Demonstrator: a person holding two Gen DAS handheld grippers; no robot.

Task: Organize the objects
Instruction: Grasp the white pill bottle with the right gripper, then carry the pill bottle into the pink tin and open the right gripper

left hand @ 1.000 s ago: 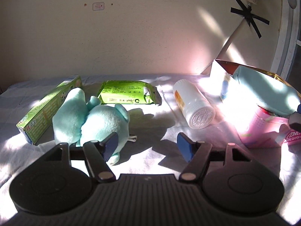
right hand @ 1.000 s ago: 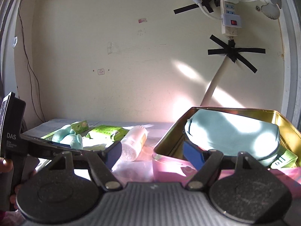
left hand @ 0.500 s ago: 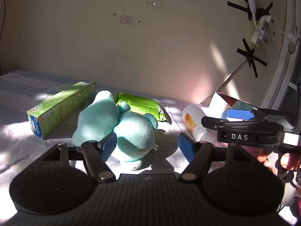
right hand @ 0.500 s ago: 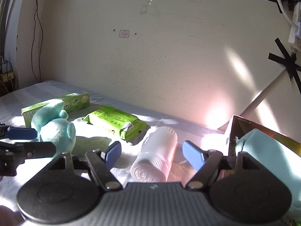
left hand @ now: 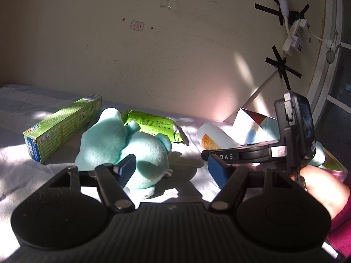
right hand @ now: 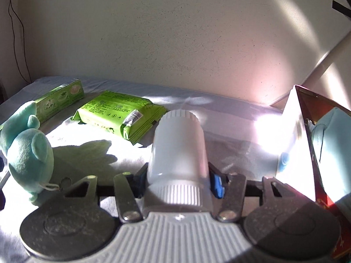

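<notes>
- Fingers of the right gripper have just been closing; they now sit tight against either side of the white bottle, just above its ribbed cap, so it reads as gripped.
- White bottle lies on its side on the pale cloth, cap toward the camera, between the green wipes pack and the open tin box.
- Handling, as a judgement: stiff plastic, smooth and round, probably light. It could roll or slip between flat pads, so the hold low on the body near the cap looks sensible. Contents unknown.
- Left gripper has its fingers partly open and holds nothing. One blue pad overlaps the teal plush toy in view; whether it touches the plush I cannot tell from this angle.
- Plush toy sits near the green carton, in front of the wipes pack. Soft and compressible; a squeeze across the body should hold.
- Tin box already contains a pale blue pouch; likely destination for the bottle.
- A hand carries the right gripper at the edge of the left wrist view.
</notes>
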